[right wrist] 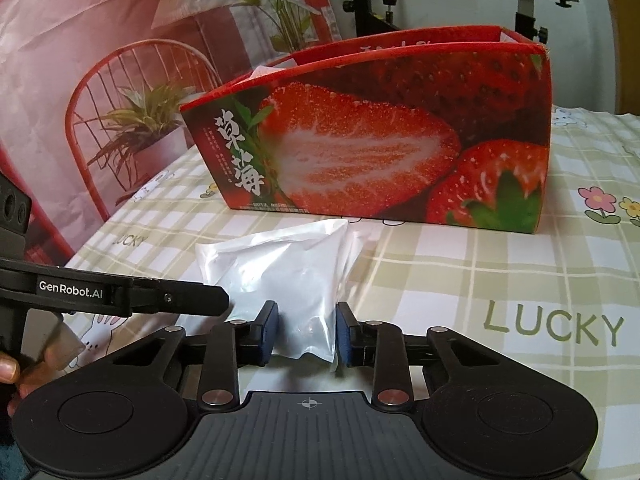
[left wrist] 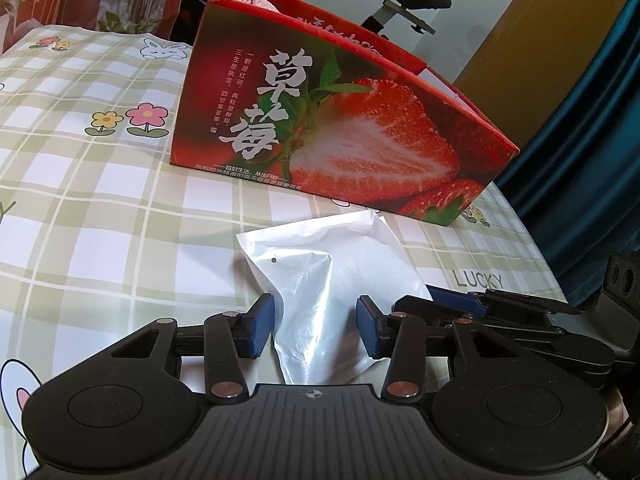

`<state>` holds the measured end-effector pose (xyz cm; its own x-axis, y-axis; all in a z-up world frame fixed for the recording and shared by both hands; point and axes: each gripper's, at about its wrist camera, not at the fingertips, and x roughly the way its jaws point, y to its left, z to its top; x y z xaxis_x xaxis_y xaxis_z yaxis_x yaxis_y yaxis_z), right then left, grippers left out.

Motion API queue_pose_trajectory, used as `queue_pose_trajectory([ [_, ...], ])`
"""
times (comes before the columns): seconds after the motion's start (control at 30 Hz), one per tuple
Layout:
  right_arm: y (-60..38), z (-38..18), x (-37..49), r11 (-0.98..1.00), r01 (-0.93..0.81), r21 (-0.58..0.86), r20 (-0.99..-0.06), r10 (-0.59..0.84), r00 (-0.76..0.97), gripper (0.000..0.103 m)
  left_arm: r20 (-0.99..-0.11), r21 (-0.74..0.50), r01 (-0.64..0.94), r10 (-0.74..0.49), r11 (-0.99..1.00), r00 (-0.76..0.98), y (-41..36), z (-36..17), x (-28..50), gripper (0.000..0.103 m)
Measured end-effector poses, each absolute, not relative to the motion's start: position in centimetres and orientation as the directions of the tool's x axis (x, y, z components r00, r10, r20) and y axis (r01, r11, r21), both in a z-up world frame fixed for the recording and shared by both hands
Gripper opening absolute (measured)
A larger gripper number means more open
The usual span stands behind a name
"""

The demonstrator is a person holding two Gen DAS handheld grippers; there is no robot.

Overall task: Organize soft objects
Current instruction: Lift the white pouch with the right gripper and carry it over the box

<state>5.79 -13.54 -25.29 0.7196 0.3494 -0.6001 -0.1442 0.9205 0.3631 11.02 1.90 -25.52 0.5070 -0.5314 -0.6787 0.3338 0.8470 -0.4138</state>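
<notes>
1. Left wrist view: my left gripper (left wrist: 316,328) straddles the near end of the white plastic pouch (left wrist: 320,280) at lower centre; its blue pads stand clear of the film, so it is released.
2. Right wrist view: my right gripper (right wrist: 307,332) is clenched on the pouch's near edge.
3. Behind the pouch, the strawberry box (right wrist: 380,152) stands on the checked tablecloth (right wrist: 500,280).

Your desk (right wrist: 500,280) is covered by a green-and-white checked cloth printed with flowers, rabbits and the word LUCKY. On it stands a red strawberry-printed box (right wrist: 380,152). A white plastic pouch (right wrist: 280,264) lies flat just beside the box's long printed side.
</notes>
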Motion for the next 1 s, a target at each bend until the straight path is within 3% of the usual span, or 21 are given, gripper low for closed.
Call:
queue_pose_trajectory([
  [0.5,-13.5,-24.7,5.5,0.920,-0.146,0.365,-0.567,0.343,0.749,0.027,-0.656,-0.420,0.346,-0.544,0.839,0.524,2.2,-25.0,11.0,0.046],
  [1.0,-14.1,-22.0,4.5,0.935,-0.152,0.321,-0.475,0.298,0.828,0.027,-0.599,-0.362,0.434,-0.563,0.825,0.570,1.3,-21.2,10.9,0.047],
])
